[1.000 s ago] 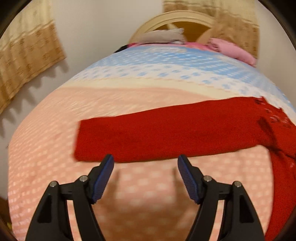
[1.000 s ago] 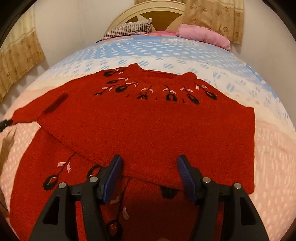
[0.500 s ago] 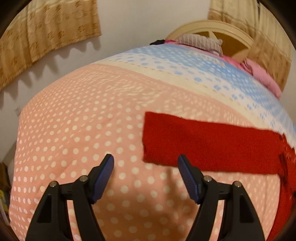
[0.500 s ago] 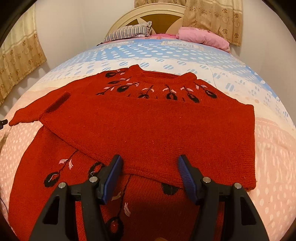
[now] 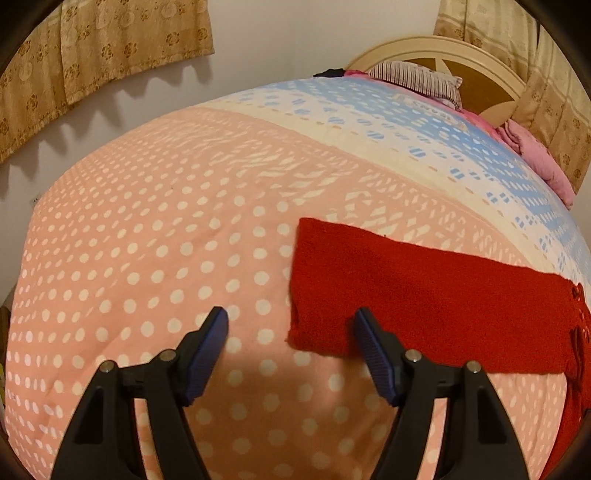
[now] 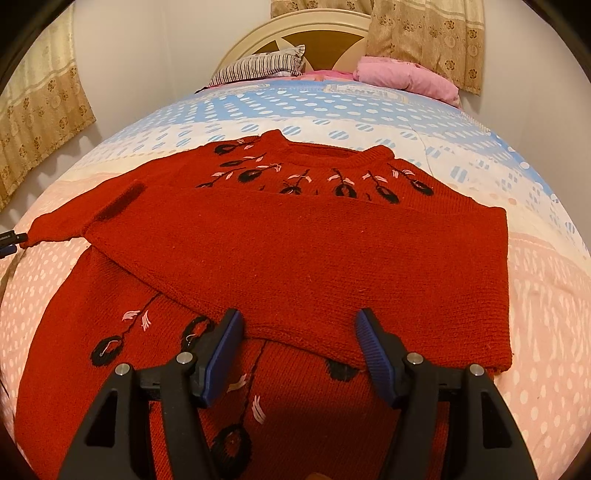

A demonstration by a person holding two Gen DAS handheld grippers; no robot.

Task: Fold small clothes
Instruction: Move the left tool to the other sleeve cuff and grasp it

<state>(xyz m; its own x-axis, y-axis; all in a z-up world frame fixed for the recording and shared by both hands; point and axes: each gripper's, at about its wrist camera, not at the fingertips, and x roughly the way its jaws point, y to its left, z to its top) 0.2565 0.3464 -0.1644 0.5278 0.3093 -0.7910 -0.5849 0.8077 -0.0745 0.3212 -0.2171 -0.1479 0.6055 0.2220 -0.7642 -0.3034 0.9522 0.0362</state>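
Bed, spotted pink-and-blue quilt: carries all items. Red sweater, black-and-pink floral embroidery: lies flat on the quilt, one sleeve folded across its body, the other sleeve stretched out sideways. Left tool: jaws closing, nothing gripped; sleeve's cuff corner lies between them. Right tool: released, poised over the folded sleeve's lower edge. Striped pillow and pink pillow: at the headboard.

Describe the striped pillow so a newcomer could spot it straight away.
Start at the bed's arched cream headboard. The striped pillow lies against it at the left; its thin dark stripes distinguish it from the plain pink pillow at the right.
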